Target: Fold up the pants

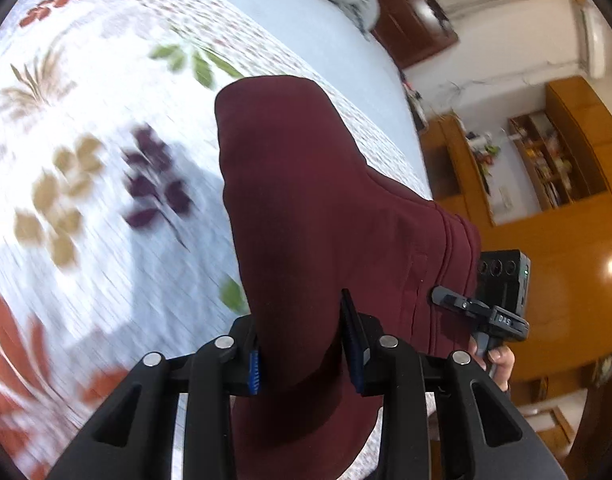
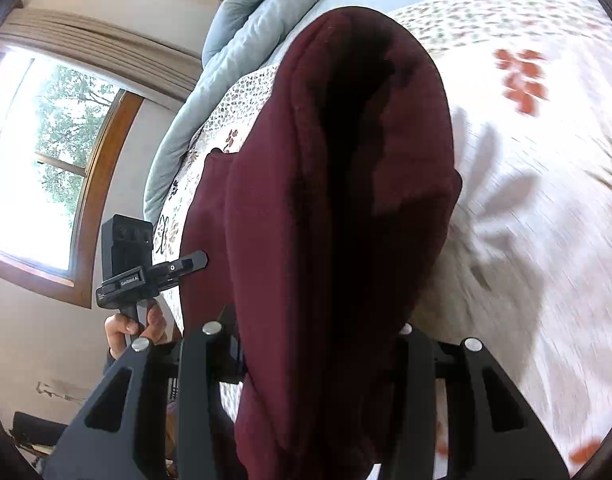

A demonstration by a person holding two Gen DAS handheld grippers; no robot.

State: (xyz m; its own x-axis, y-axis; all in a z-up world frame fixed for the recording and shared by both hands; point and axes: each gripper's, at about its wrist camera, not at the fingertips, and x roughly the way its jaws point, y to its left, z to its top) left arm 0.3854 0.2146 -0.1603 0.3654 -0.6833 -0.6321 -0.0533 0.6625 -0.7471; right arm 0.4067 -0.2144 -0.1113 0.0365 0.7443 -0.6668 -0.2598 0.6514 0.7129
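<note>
- Left gripper (image 1: 302, 344): jaws pinched on a thick bunch of the maroon pants (image 1: 306, 184); blue pads (image 1: 255, 372) press the cloth from both sides.
- Pants run ahead from this gripper, lifted off the bed, with a stitched band at their right edge; the lower part drops behind the jaws, out of sight.
- Bedspread (image 1: 86, 160) left of and ahead of the gripper is smeared; leaf and flower prints read only as colour blots.
- Right of the left gripper: the other tool's black body and a person's hand (image 1: 500, 364) on its handle, partly cut by cloth.
- Far right: orange wooden shelving (image 1: 546, 160), contents too small to read.
- Right gripper (image 2: 322, 344): jaws clamped on a bulky fold of the pants; pads buried under cloth.
- The fold stands straight ahead of it, dark down the middle, blocking much of the bed.
- To its left: a window (image 2: 38, 140) with a wooden frame, and a grey-blue quilt (image 2: 242, 40) heaped at the far end.
- To its right: blurred floral bedspread.
</note>
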